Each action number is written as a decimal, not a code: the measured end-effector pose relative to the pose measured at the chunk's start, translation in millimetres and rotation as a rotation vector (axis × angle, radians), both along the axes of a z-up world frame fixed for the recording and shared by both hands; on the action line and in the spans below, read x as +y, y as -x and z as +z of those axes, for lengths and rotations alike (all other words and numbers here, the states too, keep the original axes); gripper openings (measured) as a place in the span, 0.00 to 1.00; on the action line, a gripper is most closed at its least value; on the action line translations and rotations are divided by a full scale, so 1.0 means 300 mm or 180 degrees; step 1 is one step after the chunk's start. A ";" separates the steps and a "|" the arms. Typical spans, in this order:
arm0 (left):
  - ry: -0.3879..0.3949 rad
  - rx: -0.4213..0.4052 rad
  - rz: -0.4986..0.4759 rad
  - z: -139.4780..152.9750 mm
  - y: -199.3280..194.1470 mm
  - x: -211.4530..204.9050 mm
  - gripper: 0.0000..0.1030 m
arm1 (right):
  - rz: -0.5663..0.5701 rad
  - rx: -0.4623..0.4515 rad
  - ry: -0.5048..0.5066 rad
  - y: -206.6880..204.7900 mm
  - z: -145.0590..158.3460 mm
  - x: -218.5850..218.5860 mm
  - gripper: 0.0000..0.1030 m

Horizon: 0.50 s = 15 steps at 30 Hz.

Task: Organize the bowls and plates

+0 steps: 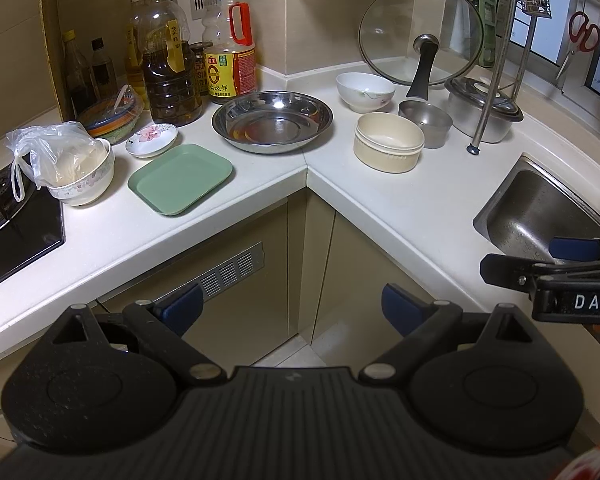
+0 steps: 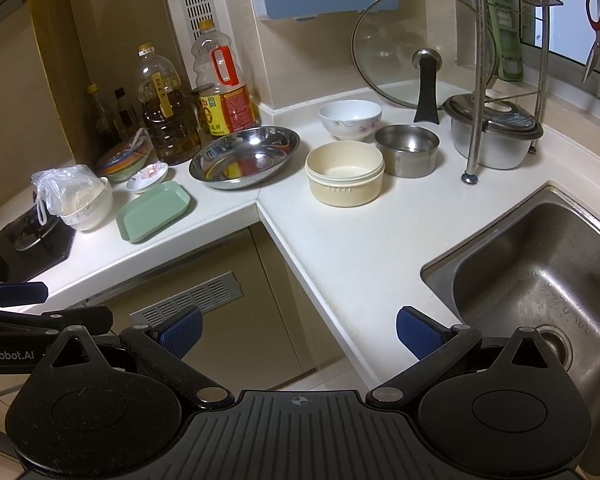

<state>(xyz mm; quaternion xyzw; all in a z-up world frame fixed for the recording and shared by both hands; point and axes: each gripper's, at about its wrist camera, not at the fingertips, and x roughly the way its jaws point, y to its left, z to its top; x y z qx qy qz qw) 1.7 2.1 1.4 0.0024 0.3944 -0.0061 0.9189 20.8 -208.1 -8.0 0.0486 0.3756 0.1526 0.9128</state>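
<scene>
On the corner counter stand a green square plate [image 1: 180,179] [image 2: 153,211], a small flowered saucer [image 1: 151,140] [image 2: 147,176], a wide steel dish [image 1: 272,121] [image 2: 245,157], a white flowered bowl [image 1: 365,91] [image 2: 349,119], a cream round bowl [image 1: 389,141] [image 2: 344,172] and a small steel bowl [image 1: 425,123] [image 2: 406,149]. My left gripper [image 1: 291,309] is open and empty, held in front of the counter corner, well short of the dishes. My right gripper [image 2: 299,332] is open and empty, over the counter's front edge beside the sink.
A flowered bowl with a plastic bag [image 1: 83,172] stands by the gas hob [image 1: 8,224]. Oil and sauce bottles [image 1: 172,80] line the back left. A glass lid [image 1: 420,36], a lidded steel pot [image 1: 485,109] and a rack leg [image 1: 474,148] stand at the right. The sink [image 2: 540,280] lies far right.
</scene>
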 end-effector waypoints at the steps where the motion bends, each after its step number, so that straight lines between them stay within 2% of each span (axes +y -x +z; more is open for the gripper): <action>1: 0.0000 0.0001 0.0001 0.001 0.002 0.000 0.93 | 0.0000 0.0001 0.0000 0.000 0.000 -0.001 1.00; 15: 0.0002 0.0006 0.0010 -0.007 -0.009 0.009 0.93 | 0.0009 0.0007 0.0000 -0.004 0.001 -0.001 1.00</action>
